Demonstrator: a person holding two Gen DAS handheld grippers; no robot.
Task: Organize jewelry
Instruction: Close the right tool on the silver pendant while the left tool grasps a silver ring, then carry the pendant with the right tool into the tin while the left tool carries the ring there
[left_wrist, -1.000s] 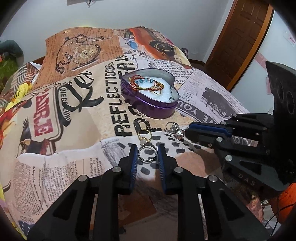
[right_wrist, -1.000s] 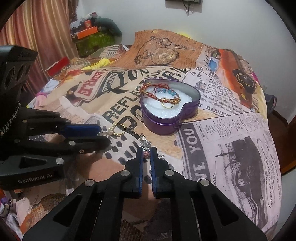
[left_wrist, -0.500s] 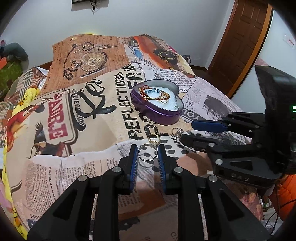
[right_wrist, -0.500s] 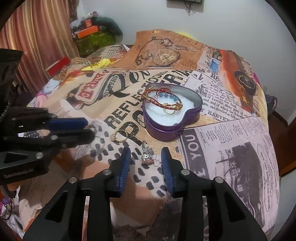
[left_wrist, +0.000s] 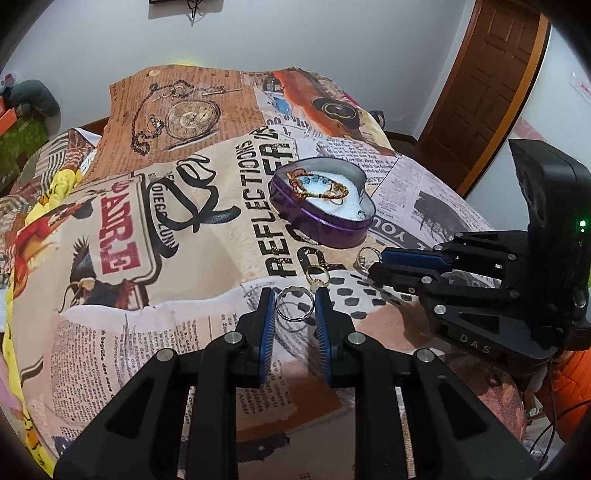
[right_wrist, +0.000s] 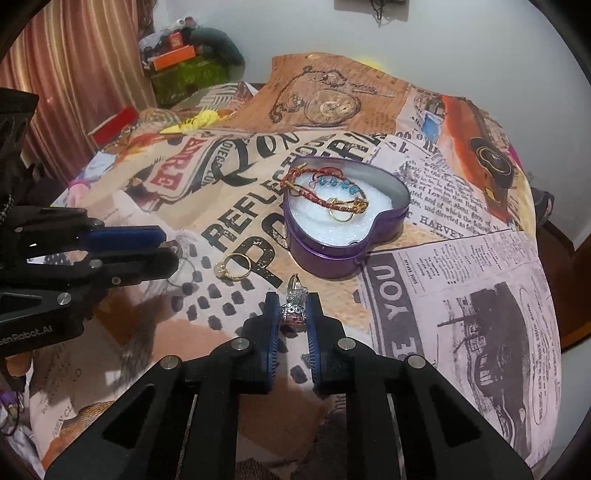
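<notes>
A purple heart-shaped tin sits on the printed cloth, holding a red-and-gold bracelet with blue beads and a gold ring on white foam. My left gripper is shut on a silver ring, held just above the cloth. My right gripper is shut on a jewelled silver ring near the tin's front. A gold ring lies on the cloth between the grippers.
The newspaper-print cloth covers a rounded table. A brown door stands at the right. Boxes and clutter and a curtain lie beyond the far left edge.
The right gripper opened half a second ago and has now closed on the jewelled ring. The left gripper has lifted slightly with the silver ring.
</notes>
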